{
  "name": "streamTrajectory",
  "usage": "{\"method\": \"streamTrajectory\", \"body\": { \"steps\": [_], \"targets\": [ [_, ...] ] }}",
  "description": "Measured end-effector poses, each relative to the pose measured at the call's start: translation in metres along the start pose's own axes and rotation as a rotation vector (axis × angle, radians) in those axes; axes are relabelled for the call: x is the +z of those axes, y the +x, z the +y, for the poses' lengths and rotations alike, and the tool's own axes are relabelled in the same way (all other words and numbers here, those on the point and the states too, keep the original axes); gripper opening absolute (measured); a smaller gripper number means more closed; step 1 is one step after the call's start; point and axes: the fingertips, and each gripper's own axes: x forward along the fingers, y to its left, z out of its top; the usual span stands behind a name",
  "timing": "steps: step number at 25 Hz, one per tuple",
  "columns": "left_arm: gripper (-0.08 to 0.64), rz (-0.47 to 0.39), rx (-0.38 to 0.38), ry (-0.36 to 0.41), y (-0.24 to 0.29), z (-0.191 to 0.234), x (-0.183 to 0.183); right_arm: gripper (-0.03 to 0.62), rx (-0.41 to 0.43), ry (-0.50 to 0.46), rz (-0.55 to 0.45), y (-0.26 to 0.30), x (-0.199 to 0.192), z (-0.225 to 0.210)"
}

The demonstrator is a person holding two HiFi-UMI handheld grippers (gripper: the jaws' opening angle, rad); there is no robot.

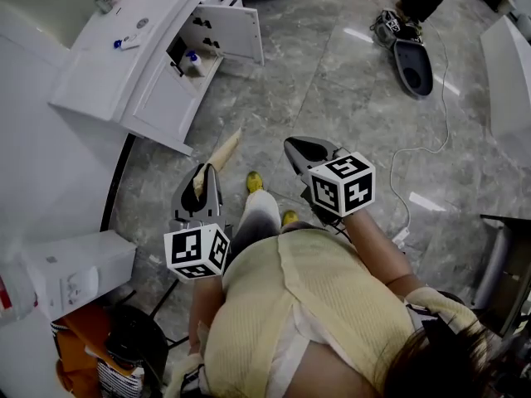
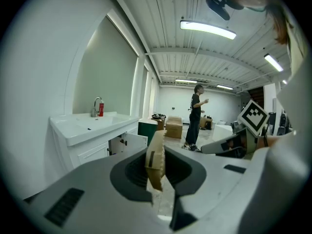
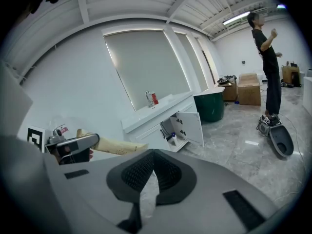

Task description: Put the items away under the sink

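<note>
My left gripper (image 1: 202, 187) is shut on a flat tan paper packet (image 1: 221, 155) that sticks out forward past the jaws. In the left gripper view the packet (image 2: 155, 156) stands on edge between the pads. My right gripper (image 1: 304, 154) hangs beside it over the floor, shut with nothing in it; its pads (image 3: 138, 171) meet. The white sink cabinet (image 1: 158, 89) stands ahead at the upper left with one door (image 1: 235, 31) swung open. A small white bottle (image 1: 193, 60) with a blue cap stands inside. The right gripper view shows the open door (image 3: 191, 127) and the packet (image 3: 116, 146).
A person (image 2: 196, 116) stands farther off in the room near cardboard boxes (image 2: 173, 126). A grey pedal-like device (image 1: 412, 66) and a white cable (image 1: 431, 152) lie on the marble floor to the right. A white box (image 1: 79, 270) and a dark bin (image 1: 133, 338) stand at lower left.
</note>
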Motion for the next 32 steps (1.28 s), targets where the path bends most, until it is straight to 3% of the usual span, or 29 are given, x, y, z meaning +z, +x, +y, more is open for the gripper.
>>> {"method": "streamTrajectory", "body": {
  "steps": [9,32],
  "targets": [
    [0.080,0.002,-0.010,-0.016,0.043,0.030,0.007,0.026,-0.022,-0.006,0.011,0.035,0.021,-0.016],
    [0.080,0.068,-0.063,-0.018,0.177,0.142,0.042,0.026,-0.024,-0.016,0.098,0.190,0.097,-0.033]
  ]
}}
